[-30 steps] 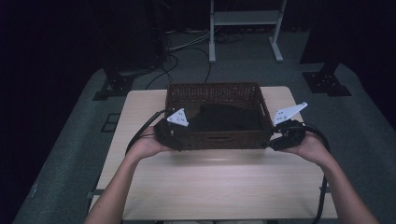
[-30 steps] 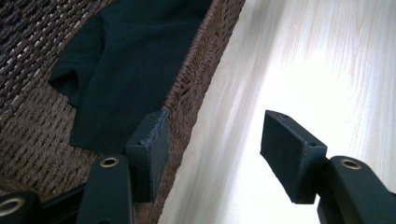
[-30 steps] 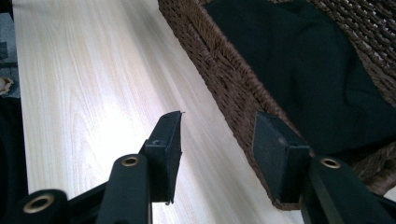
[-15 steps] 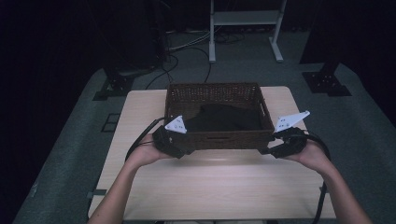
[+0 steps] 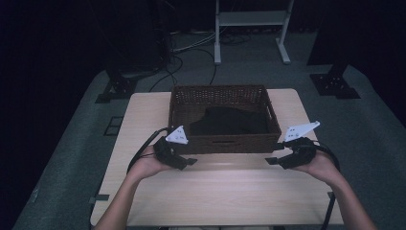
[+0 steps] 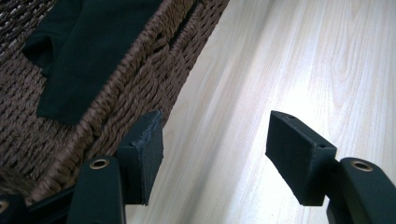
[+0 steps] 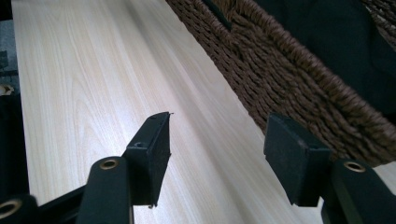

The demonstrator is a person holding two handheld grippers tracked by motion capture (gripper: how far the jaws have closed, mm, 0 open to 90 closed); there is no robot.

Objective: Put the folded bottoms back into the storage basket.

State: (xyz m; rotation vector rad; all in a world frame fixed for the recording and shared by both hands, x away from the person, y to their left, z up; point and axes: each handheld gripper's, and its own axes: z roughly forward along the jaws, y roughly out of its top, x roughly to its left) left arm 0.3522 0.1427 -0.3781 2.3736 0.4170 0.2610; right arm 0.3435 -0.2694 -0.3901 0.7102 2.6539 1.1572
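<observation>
My left gripper (image 5: 187, 162) and right gripper (image 5: 272, 160) sit at the near corners of the wicker basket (image 5: 224, 143) on the bench (image 5: 215, 191), jaws just opened wide with nothing between them. The basket, a dark cloth (image 5: 229, 120) inside, rests free at the bench's middle. A careless pull-away could catch the weave and drag the basket askew, I judge.
</observation>
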